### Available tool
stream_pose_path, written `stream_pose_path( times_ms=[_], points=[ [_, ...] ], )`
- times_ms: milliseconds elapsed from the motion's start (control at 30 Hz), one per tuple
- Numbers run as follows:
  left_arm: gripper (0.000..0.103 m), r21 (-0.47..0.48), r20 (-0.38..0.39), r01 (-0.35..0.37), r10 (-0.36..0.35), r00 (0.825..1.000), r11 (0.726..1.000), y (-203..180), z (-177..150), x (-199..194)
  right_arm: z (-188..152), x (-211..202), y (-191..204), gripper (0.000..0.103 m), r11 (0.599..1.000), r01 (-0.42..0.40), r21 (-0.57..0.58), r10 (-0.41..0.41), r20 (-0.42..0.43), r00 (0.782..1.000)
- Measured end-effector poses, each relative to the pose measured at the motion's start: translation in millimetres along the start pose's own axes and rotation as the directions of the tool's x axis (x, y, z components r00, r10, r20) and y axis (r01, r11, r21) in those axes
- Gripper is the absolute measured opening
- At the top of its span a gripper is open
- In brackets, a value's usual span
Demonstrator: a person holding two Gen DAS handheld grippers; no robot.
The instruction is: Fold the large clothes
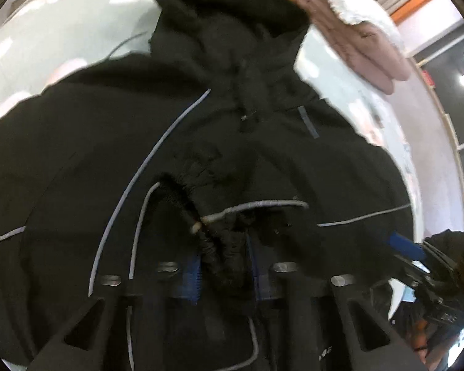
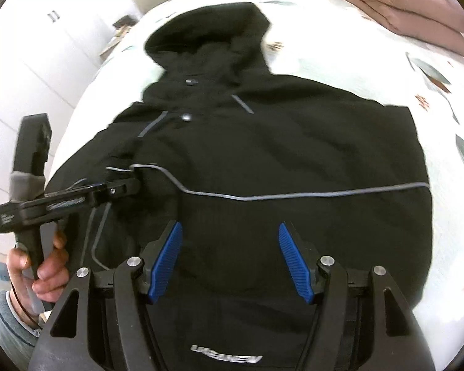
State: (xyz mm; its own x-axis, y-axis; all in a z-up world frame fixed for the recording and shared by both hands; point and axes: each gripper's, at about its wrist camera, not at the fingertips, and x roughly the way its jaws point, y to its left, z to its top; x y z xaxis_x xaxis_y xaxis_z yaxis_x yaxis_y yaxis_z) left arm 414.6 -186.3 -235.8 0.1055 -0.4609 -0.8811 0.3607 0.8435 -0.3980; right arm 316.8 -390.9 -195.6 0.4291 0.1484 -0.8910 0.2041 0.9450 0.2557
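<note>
A black hooded jacket [image 2: 278, 142] with grey piping lies front-up on a pale floral bedspread [image 2: 371, 71], hood [image 2: 207, 40] pointing away. My left gripper [image 1: 222, 262] is shut on the jacket's gathered sleeve cuff [image 1: 210, 241] and holds it over the jacket's chest. It also shows in the right wrist view [image 2: 133, 182], coming in from the left over the jacket. My right gripper [image 2: 230, 247] is open and empty, its blue pads [image 2: 167, 259] spread just above the jacket's lower front.
A folded pink padded coat [image 2: 411, 9] with white fleece lining lies at the bed's far right corner; it also shows in the left wrist view [image 1: 355, 40]. White wardrobe doors [image 2: 46, 46] stand to the left of the bed. My left hand [image 2: 43, 266] grips the handle.
</note>
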Motion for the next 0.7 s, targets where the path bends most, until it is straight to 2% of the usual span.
stream_pose_path(
  times_ms=[100,167,233,300,367,433,467,500,567,600,700],
  points=[
    [0.022,-0.009,0.095,0.023,-0.022,0.995,1.000,3.0,2.7,-26.5,3.5,-1.5,-4.7,0.068,0.999,0.039,-0.003,-0.039,0.016,0.999],
    [0.022,-0.038,0.182,0.023,-0.016,0.983,0.999,15.4,3.6,-58.1,8.7,-6.5,-7.3,0.068,0.999,0.044,0.002,-0.044,0.043,0.998],
    [0.022,-0.085,0.234,0.017,0.003,0.972,0.996,37.3,2.1,-81.7,15.1,-9.5,-11.1,0.068,0.999,0.038,0.015,-0.039,0.059,0.998],
    [0.022,-0.116,0.219,-0.002,0.027,0.975,0.993,63.2,-3.2,-87.1,24.2,-2.8,-7.7,0.068,0.999,0.048,0.023,-0.050,0.063,0.997],
    [0.024,-0.149,0.124,-0.015,0.034,0.992,0.989,92.9,-15.7,-68.2,29.5,15.5,-2.6,0.068,0.997,0.077,0.024,-0.078,0.048,0.996],
    [0.026,-0.149,0.055,-0.042,0.051,0.997,0.988,109.2,-28.5,-47.7,28.9,41.6,0.5,0.068,0.988,0.152,0.014,-0.152,-0.005,0.988],
    [0.026,-0.140,0.042,-0.032,0.039,0.998,0.990,115.1,-33.9,-40.9,27.3,64.4,0.3,0.068,0.977,0.211,0.002,-0.211,-0.067,0.975],
    [0.026,-0.134,0.043,-0.010,0.016,0.999,0.991,119.3,-39.4,-37.1,24.6,85.8,-0.6,0.069,0.968,0.251,-0.015,-0.251,-0.122,0.960],
    [0.027,-0.159,0.055,0.053,-0.045,0.997,0.986,127.8,-45.1,-40.7,23.6,86.0,4.1,0.073,0.960,0.279,-0.035,-0.281,-0.064,0.958],
    [0.028,-0.176,0.050,0.074,-0.066,0.997,0.982,131.3,-45.4,-44.2,24.8,88.1,4.9,0.074,0.957,0.287,-0.040,-0.289,-0.073,0.954],
    [0.033,-0.154,0.076,0.052,-0.041,0.996,0.987,124.3,-45.5,-68.9,29.9,84.6,1.7,0.074,0.963,0.270,-0.023,-0.271,-0.091,0.958]
  ],
)
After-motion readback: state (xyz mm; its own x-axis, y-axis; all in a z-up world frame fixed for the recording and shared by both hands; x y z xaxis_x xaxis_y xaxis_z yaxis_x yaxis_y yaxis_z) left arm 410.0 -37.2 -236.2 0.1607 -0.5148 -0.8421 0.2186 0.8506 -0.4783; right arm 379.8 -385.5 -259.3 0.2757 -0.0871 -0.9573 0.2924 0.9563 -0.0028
